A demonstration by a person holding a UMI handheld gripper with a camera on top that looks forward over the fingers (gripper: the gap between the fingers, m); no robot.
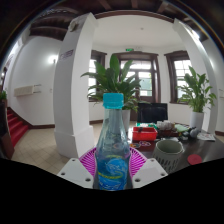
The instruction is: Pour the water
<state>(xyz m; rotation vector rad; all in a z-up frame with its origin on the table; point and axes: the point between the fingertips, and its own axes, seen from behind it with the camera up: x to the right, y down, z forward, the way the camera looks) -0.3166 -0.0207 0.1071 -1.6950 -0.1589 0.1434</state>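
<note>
A clear plastic water bottle (113, 145) with a light blue cap and a blue label stands upright between my fingers, lifted well above the table. My gripper (113, 166) is shut on the bottle's lower body, with the pink pads (88, 159) pressing at both sides. A grey-green cup (169, 151) stands on the dark table (200, 155) to the right of the bottle, beyond the right finger. The bottle's base is hidden below the fingers.
A white pillar (77, 90) rises to the left of the bottle. Leafy potted plants (115, 78) stand behind it and at the right by a window. Red items (146, 132) lie on the table beyond the cup. A red stair sits far left.
</note>
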